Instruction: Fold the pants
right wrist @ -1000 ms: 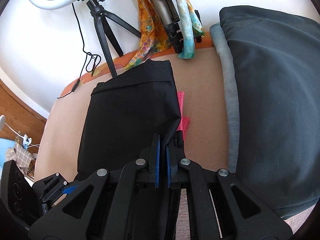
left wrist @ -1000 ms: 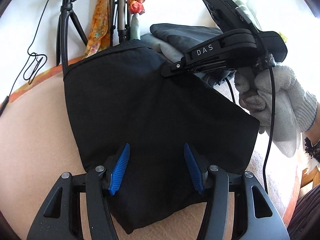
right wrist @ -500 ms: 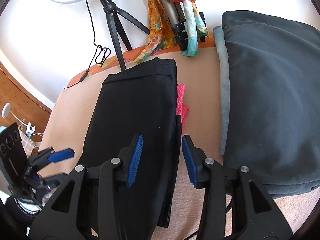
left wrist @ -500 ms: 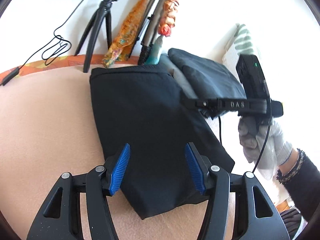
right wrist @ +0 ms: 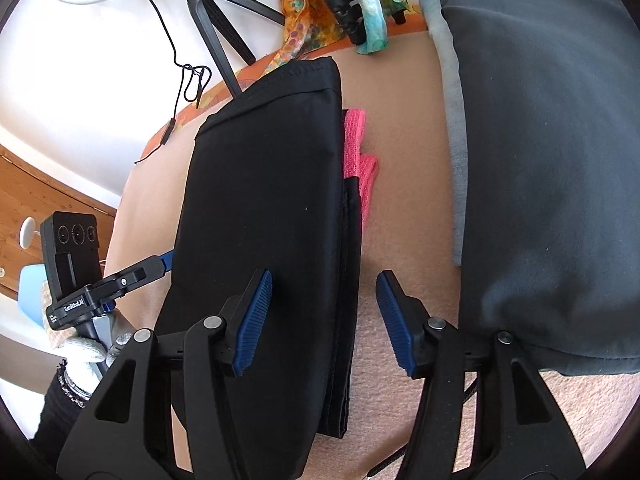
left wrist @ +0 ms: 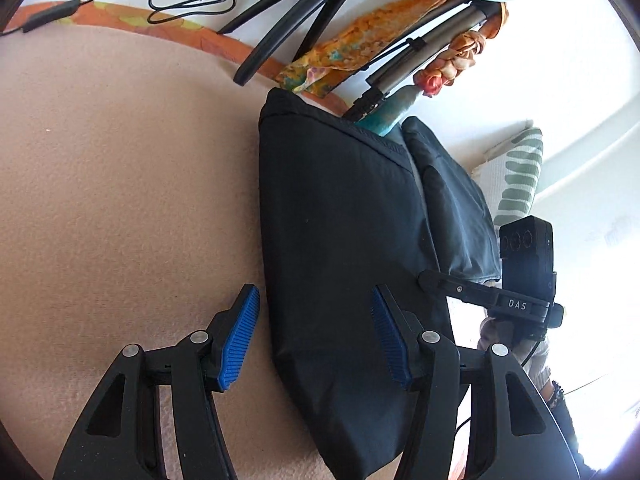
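Although nothing is gripped at this moment, the scene is dominated by the beige surface (right wrist: 404,128), which looks like a bed or padded top, on which everything lies. To the right, a stack of dark grey folded garments (right wrist: 540,160) is seen, apart from the work. The black pants (right wrist: 264,208) are laid in a long folded bundle at the middle, with the waistband at the far end and stacked layer edges showing along the right side. A pink cloth (right wrist: 360,160) is seen just beside and partly under that right edge. The left gripper (left wrist: 316,336) is held wide open over the near left edge of the pants, and the right gripper (right wrist: 324,320) is held wide open over the near right edge; neither holds anything. If another fold is gripped from the right edge, the pink cloth could be caught along with it, or only some layers pinched, so that the bundle would slip askew.
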Tool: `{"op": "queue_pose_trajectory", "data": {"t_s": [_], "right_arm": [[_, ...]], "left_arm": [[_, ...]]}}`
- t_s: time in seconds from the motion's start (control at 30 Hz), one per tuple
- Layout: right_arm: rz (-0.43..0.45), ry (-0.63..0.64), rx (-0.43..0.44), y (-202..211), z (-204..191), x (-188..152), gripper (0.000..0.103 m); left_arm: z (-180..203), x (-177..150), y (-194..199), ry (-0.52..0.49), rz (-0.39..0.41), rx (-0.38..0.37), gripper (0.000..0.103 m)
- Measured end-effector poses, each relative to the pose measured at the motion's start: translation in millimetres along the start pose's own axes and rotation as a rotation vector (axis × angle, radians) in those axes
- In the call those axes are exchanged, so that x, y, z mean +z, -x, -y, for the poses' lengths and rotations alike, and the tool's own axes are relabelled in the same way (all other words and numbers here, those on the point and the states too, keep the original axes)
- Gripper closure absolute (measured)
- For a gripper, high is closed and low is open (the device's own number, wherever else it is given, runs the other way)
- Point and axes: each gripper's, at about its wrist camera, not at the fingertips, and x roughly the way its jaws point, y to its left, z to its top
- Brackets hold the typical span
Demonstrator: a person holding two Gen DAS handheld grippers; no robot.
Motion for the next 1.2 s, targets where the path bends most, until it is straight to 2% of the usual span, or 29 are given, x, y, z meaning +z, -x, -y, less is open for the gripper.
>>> {"op": "queue_pose_trajectory", "data": {"t_s": [0.07,0.13,0.2,0.27,0.33,0.4,0.47,0.53,0.6,0.7,0.87,1.2], "right_arm": [[0.002,-0.021,0.045,0.4,3.6,-2.4,0.046],[-0.009,-0.045,0.133,-2.3,7.0,-8.1,0.046],[0.023,-0.026,0.136,-2.4,6.5,-12.4,0.049],[0.04,-0.043,0.173,-4.6,10.9,-14.1,0.058],[0.054,-0.093,0.231,-8.9,18.4,-15.4,0.072],[0.068,-0.111,0.259,-16.1,18.4,-14.9,0.078],[0.091,-0.088,0.235,-19.3,11.0,-14.9,0.082],[0.107,-0.063,0.191,-15.0,2.4,-17.5,0.084],[0.121,-0.039,0.151,-10.3,-5.4,-18.5,0.086],[0.149,0.022,0.08,0.6,-22.6,-20.5,0.089],[0.19,0.115,-0.017,24.6,-47.6,-28.1,0.091],[0.281,0.202,-0.104,94.3,-61.5,-39.3,0.091]], "left_arm": [[-0.5,1.6,-1.9,0.0,0.001,-0.017,0.046],[-0.3,1.6,-2.3,-0.005,0.01,-0.031,0.046],[0.0,1.2,-4.3,-0.012,0.016,-0.046,0.047],[-0.7,1.2,-6.2,-0.016,0.024,-0.062,0.047],[1.2,2.0,-9.0,-0.03,0.022,-0.066,0.049],[4.5,2.9,-12.0,-0.048,0.016,-0.065,0.049],[5.7,2.6,-14.5,-0.057,0.022,-0.05,0.057],[1.2,2.7,-15.9,-0.029,0.024,-0.028,0.08],[-3.4,2.7,-13.4,0.002,0.03,-0.039,0.084],[9.1,-0.5,-8.5,-0.058,0.047,0.006,0.091],[35.0,-4.7,3.0,-0.14,0.076,0.045,0.094],[97.1,-4.1,18.2,-0.263,0.127,0.024,0.094]]}}
